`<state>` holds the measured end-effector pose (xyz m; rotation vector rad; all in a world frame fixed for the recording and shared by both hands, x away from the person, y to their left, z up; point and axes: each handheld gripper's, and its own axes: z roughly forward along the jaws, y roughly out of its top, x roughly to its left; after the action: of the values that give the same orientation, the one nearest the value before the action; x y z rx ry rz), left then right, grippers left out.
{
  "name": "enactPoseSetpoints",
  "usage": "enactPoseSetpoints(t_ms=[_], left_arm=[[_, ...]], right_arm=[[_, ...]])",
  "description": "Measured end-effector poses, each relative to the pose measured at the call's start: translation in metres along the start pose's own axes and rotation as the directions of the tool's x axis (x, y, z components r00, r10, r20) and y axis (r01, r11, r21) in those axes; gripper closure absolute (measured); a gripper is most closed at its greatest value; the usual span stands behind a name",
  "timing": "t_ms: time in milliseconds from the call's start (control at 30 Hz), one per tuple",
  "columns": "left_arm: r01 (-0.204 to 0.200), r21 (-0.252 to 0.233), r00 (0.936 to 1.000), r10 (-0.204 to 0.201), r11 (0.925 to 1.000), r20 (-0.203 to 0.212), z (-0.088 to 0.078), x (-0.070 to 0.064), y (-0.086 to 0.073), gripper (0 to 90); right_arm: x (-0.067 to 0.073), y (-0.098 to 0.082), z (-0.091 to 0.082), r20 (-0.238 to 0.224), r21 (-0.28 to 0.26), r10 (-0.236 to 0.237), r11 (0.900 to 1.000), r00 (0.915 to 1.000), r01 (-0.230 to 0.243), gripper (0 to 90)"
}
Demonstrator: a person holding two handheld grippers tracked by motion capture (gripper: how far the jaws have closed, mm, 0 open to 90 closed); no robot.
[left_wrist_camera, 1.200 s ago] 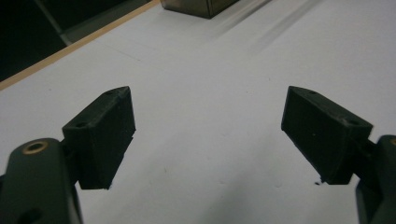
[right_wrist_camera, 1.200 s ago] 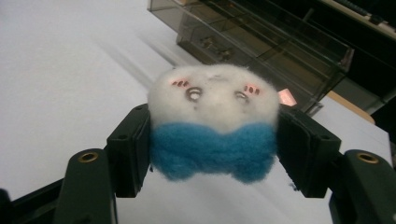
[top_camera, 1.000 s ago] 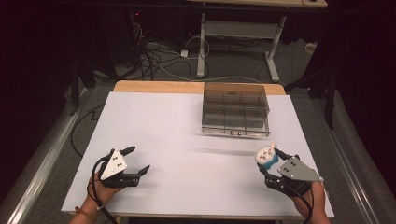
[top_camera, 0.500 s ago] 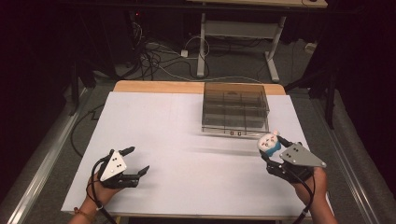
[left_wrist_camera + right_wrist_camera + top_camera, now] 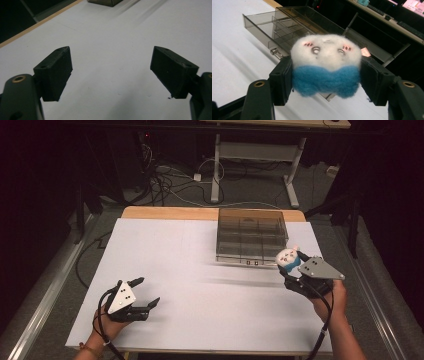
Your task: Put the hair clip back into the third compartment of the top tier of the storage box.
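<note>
A small fuzzy white plush toy (image 5: 325,68) with a blue lower half, pink cheek marks and two shiny eyes sits pinched between the right tongs (image 5: 291,266), raised near the right of the counter, just before a smoky clear plastic compartment box (image 5: 251,237).

The right gripper (image 5: 289,266) holds a small white and blue plush toy (image 5: 288,258) just in front of the near right corner of the clear compartment box (image 5: 251,236). Far to its left, the left gripper (image 5: 143,293) rests on the white tabletop (image 5: 200,290), jaws spread apart.

Left tool (image 5: 144,292) agape; right tool (image 5: 289,267) clamped, raised.
</note>
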<state>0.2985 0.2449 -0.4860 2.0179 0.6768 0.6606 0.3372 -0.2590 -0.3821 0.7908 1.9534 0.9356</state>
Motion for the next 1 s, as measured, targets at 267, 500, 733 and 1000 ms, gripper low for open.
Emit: enactPoseSetpoints(t_ms=[267,500,733,1000], left_arm=[[0.012,0.004,0.9999,-0.012,0.9999,-0.002,0.002,0.002,0.000,17.5],[0.001,0.013,0.9999,-0.001,0.9999,-0.013,0.002,0.000,0.000,17.6],[-0.022,0.023,0.9997,0.022,0.9995,-0.010,0.004,-0.003,0.001,17.6],[-0.018,0.020,0.9998,0.018,0.9996,-0.004,0.004,-0.003,0.001,17.5]], right_arm=[[-0.005,0.003,0.026,-0.001,0.059,0.014,0.998,0.9999,-0.014,34.0],[-0.007,0.006,0.044,0.020,0.107,0.029,0.994,0.9994,-0.031,33.9],[-0.010,0.004,0.062,0.015,0.154,0.060,0.986,0.9981,-0.061,33.8],[-0.008,0.005,0.069,0.015,0.174,0.056,0.983,0.9983,-0.058,33.3]])
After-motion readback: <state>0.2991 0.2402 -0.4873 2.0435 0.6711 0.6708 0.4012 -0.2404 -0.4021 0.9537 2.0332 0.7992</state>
